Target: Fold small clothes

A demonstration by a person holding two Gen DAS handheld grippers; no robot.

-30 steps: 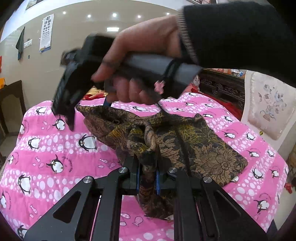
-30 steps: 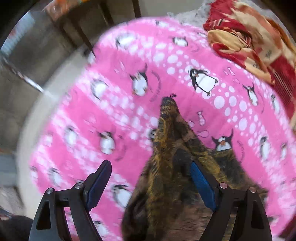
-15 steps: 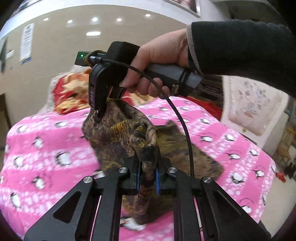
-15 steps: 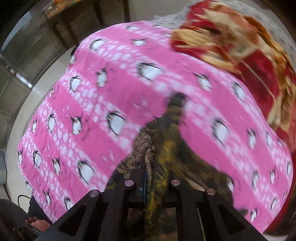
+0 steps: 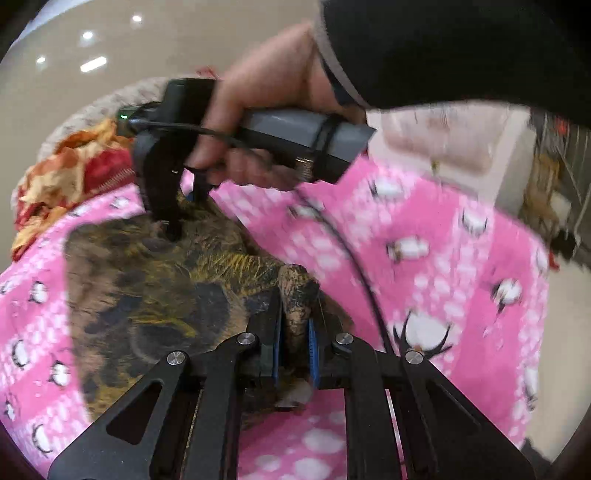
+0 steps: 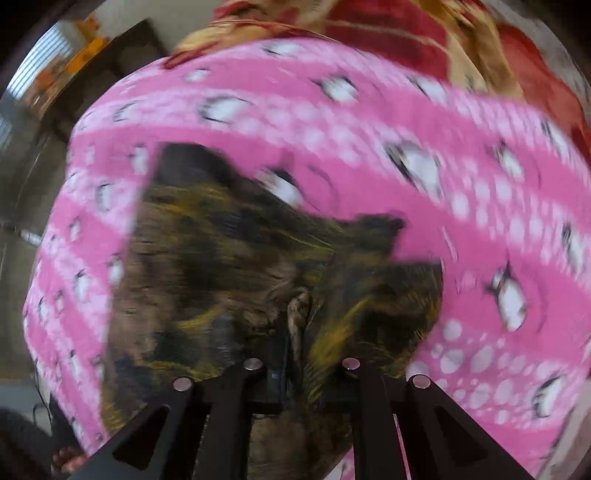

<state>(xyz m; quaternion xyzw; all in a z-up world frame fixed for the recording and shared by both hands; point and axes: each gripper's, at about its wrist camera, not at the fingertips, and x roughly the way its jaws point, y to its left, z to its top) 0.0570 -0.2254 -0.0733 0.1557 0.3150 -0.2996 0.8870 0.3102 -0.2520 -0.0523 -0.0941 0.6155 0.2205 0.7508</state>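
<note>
A brown and gold flower-print garment (image 5: 147, 295) lies spread over the pink penguin blanket (image 5: 443, 258). My left gripper (image 5: 295, 332) is shut on a bunched fold of it at the near edge. In the left wrist view a hand in a dark sleeve holds my right gripper (image 5: 173, 229), tips down on the garment's far side. In the blurred right wrist view the garment (image 6: 221, 277) fills the middle. A pinched ridge of it sits between the jaws of the right gripper (image 6: 295, 332), which are starting to open.
A crumpled red and yellow quilt (image 5: 74, 173) lies at the far end of the bed, also in the right wrist view as the quilt (image 6: 406, 29). The pink blanket (image 6: 332, 129) extends beyond the garment. A black cable (image 5: 351, 251) hangs from the right gripper.
The right gripper went from open around the garment to shut on it. Both grippers swept sideways and lower, and the garment went from bunched and lifted to spread on the blanket.
</note>
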